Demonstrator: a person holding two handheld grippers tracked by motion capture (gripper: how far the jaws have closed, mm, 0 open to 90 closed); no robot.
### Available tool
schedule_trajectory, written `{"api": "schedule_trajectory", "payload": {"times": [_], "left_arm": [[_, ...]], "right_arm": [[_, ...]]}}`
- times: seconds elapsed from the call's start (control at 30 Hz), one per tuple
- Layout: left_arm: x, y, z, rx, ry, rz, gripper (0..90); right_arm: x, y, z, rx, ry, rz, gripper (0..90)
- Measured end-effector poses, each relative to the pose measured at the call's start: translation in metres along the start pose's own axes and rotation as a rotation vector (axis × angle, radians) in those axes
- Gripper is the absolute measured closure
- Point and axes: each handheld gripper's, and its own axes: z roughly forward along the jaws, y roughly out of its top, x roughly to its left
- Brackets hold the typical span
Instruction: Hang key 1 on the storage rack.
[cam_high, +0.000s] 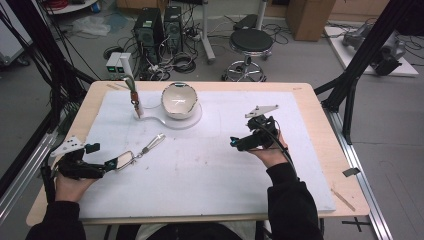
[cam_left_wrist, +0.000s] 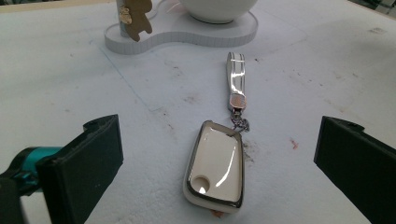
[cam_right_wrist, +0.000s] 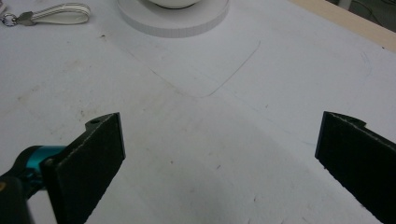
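Note:
A cream key fob (cam_left_wrist: 215, 170) with a chrome rim lies flat on the white mat (cam_high: 210, 165), its striped strap (cam_left_wrist: 236, 79) stretched away toward the bowl. My left gripper (cam_left_wrist: 218, 140) is open wide, and the fob lies between the jaws with a gap on each side. From above, the fob (cam_high: 125, 160) sits just past the left gripper (cam_high: 111, 163) at the mat's left. My right gripper (cam_high: 235, 142) hovers over the mat right of centre. It is open (cam_right_wrist: 219, 140) with bare mat between its jaws.
A white bowl (cam_high: 179, 100) stands on a white base (cam_high: 192, 122) at the back centre. A thin post (cam_high: 136, 102) on that base carries a brown tag (cam_left_wrist: 135, 18). The mat covers most of the wooden table (cam_high: 325, 150).

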Motion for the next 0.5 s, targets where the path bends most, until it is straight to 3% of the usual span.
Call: {"api": "schedule_trajectory", "payload": {"times": [0.17, 0.5], "left_arm": [[0.0, 0.0, 0.0, 0.002, 0.0, -0.001, 1.7], [0.0, 0.0, 0.0, 0.004, 0.0, 0.001, 1.7]], "right_arm": [[-0.003, -0.014, -0.004, -0.024, -0.011, -0.001, 0.7], [-0.003, -0.026, -0.011, -0.043, -0.028, -0.001, 0.6]]}}
